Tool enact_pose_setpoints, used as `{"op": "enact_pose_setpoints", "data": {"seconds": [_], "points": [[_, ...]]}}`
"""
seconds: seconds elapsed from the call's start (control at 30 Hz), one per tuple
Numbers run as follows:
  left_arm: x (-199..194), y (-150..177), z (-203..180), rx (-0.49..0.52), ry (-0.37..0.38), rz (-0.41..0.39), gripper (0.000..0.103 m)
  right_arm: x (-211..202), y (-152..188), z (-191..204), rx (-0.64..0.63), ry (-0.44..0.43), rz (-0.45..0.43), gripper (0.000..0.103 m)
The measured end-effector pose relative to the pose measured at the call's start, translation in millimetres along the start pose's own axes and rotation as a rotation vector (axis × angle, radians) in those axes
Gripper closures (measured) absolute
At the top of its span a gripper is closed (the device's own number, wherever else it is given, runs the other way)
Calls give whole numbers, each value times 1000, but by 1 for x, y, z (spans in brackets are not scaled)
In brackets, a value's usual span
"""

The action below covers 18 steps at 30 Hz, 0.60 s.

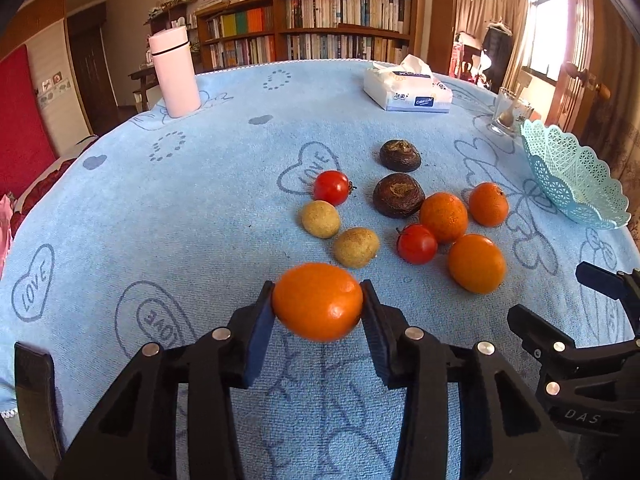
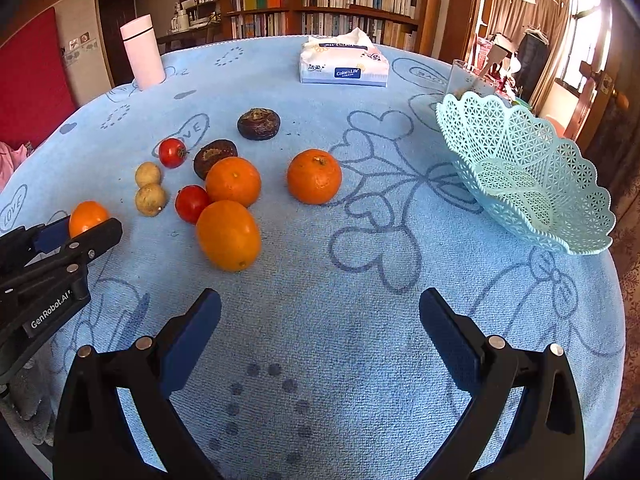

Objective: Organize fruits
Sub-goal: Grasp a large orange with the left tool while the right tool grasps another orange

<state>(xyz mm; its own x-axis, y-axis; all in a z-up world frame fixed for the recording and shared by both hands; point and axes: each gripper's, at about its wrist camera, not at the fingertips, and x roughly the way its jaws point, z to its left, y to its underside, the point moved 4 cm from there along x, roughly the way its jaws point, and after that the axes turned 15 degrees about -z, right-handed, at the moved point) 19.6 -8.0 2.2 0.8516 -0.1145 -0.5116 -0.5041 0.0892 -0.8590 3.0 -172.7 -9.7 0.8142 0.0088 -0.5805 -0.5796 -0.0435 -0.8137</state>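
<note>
Beyond basket [image 2: 532, 176], glass [image 1: 506, 114] unobstructed

4 oranges [image 1: 317, 306], 2 tomatoes [image 1: 331, 187]

"LOVE" hearts on the tablecloth [image 1: 120, 208] — "Color Life" on the tissue pack [image 2: 343, 68] — "GenRobot.AI" on the left gripper [image 2: 76, 236].

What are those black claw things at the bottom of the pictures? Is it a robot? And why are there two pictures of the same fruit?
Not a robot: a person holds a pincher tool in each hand, and each tool carries its own camera, so you get two views. In the left camera's picture, the left gripper squeezes a small orange fruit. In the right camera's picture, the right gripper is open, holding nothing. On the blue tablecloth lie oranges, two red tomatoes, two tan fruits and two dark brown ones. The lacy basket has no fruit in it.
</note>
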Motion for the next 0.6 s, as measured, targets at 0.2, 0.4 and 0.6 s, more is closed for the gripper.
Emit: {"op": "enact_pose_setpoints", "data": {"seconds": [0.2, 0.4, 0.6], "points": [[-9, -3, 17, 1, -35, -28, 60, 4, -7, 21, -33, -28, -7, 2], [-11, -1, 29, -14, -46, -24, 60, 18, -12, 39, -53, -60, 10, 4], [-11, 0, 38, -23, -57, -19, 60, 36, -12, 46, -28, -83, 52, 31]]}}
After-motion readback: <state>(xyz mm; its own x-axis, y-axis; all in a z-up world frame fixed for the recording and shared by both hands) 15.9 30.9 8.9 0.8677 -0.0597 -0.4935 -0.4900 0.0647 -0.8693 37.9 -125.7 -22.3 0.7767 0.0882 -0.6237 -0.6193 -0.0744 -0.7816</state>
